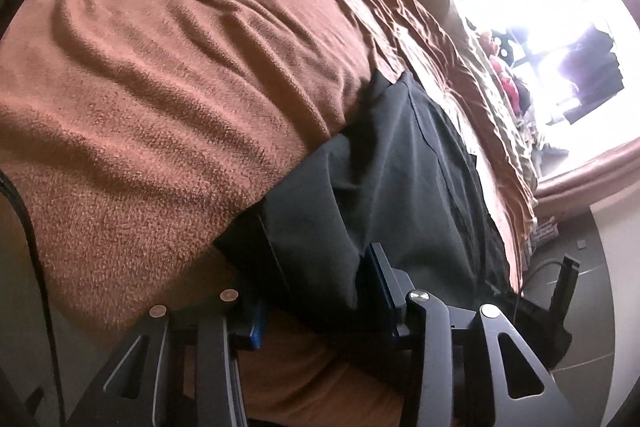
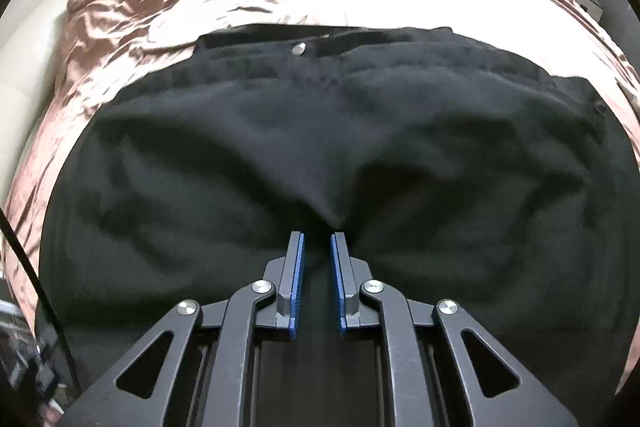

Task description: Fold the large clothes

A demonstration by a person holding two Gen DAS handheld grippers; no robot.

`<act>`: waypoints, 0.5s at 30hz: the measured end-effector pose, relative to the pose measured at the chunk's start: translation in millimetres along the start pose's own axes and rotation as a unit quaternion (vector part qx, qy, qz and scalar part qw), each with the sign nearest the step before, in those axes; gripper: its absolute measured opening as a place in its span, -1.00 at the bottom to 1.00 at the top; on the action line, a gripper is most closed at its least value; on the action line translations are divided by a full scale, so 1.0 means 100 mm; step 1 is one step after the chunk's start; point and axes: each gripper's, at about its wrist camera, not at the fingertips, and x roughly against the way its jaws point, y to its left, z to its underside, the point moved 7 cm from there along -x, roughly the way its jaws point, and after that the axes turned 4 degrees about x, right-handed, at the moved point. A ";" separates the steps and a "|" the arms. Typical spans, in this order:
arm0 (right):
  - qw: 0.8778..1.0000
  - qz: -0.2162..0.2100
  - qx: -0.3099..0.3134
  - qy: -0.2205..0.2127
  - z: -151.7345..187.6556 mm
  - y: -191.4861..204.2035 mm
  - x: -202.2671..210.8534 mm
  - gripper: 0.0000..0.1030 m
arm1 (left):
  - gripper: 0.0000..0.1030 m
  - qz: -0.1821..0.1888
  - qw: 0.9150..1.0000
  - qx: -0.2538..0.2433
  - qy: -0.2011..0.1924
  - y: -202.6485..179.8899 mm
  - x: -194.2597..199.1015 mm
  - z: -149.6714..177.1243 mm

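So the dark trousers [image 2: 320, 131] were spread flat on the pinkish-brown bedspread [image 2: 120, 27]. My right gripper [image 2: 318, 247] was nearly closed, pinching a tuck of their fabric, while my left gripper [image 1: 316, 291] sat wide open around their edge.

The dark trousers [image 2: 320, 131] are matt, soft woven cloth with a small shiny metal button [image 2: 299, 48] at twelve o'clock. The brown blanket [image 1: 168, 75] looks nubbly, rough fleece. The pink bedspread [image 2: 120, 11] has a glossy satin sheen. The right gripper [image 2: 318, 247] is matt black plastic with ribbed blue pads [image 2: 298, 283].
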 end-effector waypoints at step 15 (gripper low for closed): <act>0.999 -0.037 -0.014 -0.010 -0.43 0.11 -0.14 -0.80 | -0.35 -0.001 1.000 0.009 0.017 0.00 -0.11 -0.05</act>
